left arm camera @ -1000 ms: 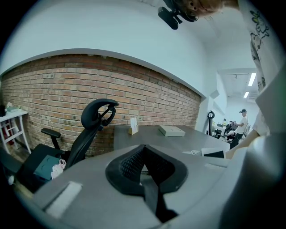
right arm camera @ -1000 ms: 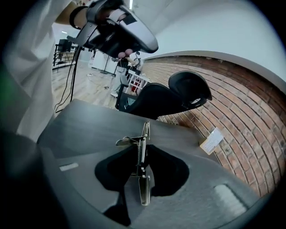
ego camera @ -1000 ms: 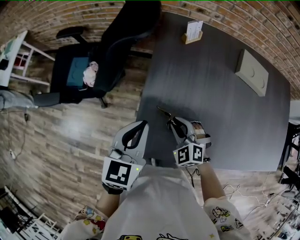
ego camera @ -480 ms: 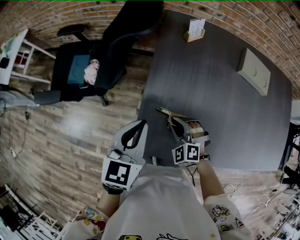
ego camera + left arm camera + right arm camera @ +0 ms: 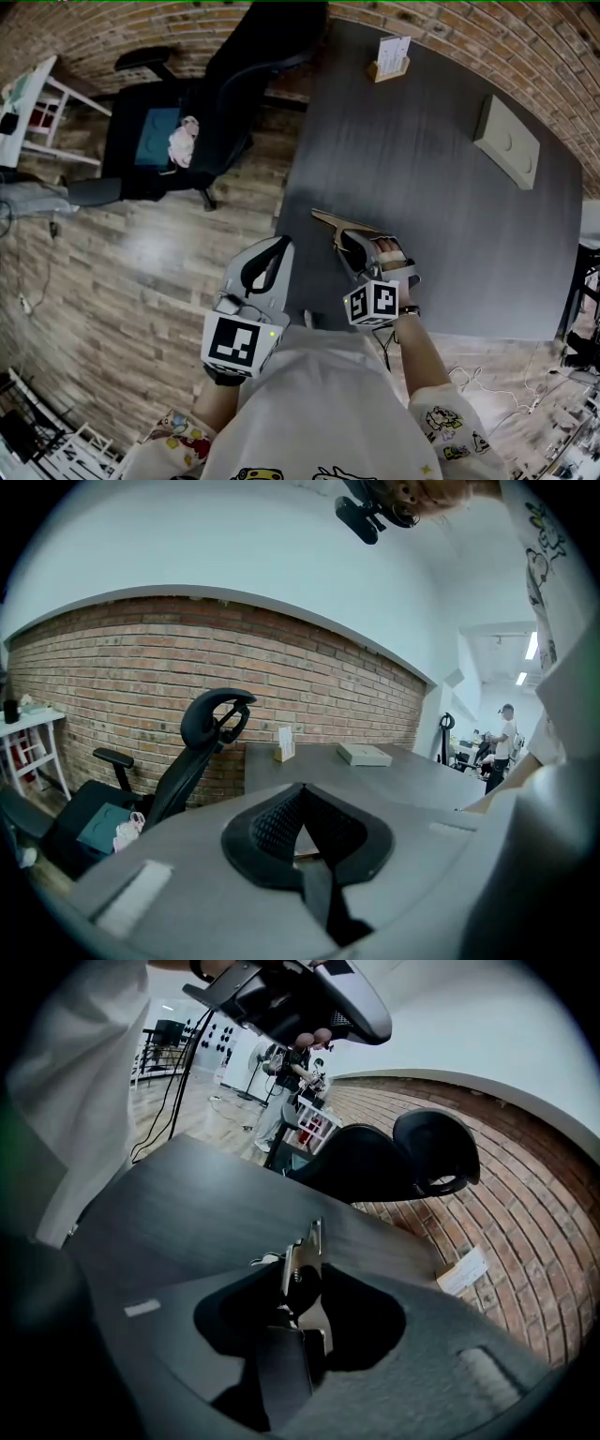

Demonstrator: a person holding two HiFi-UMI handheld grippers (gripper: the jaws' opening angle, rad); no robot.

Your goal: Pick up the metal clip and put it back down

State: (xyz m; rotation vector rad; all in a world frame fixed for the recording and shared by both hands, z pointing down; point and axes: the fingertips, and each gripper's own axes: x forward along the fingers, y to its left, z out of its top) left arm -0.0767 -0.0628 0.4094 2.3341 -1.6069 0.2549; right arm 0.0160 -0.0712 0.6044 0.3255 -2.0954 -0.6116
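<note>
The metal clip [image 5: 336, 224] is a thin silvery spring clip over the near left part of the dark table [image 5: 441, 206]. My right gripper [image 5: 351, 246] has it between its fingertips. In the right gripper view the clip [image 5: 303, 1262] stands on edge between the black pads, with its pointed end away from me, and the pads still touch it while the jaws of the right gripper [image 5: 298, 1309] are opening. My left gripper [image 5: 266, 269] is shut and empty, held off the table's left edge above the floor; in its own view the left gripper [image 5: 306, 853] has nothing between its pads.
A black office chair [image 5: 216, 103] stands left of the table, close to its far left corner. A small card holder [image 5: 389, 58] sits at the table's far edge and a flat white box [image 5: 506, 142] at the far right. The table's near edge lies just under my right hand.
The right gripper has shifted slightly left and tilted, and the clip in it now shows broader and a little further out. The left gripper has stayed put.
</note>
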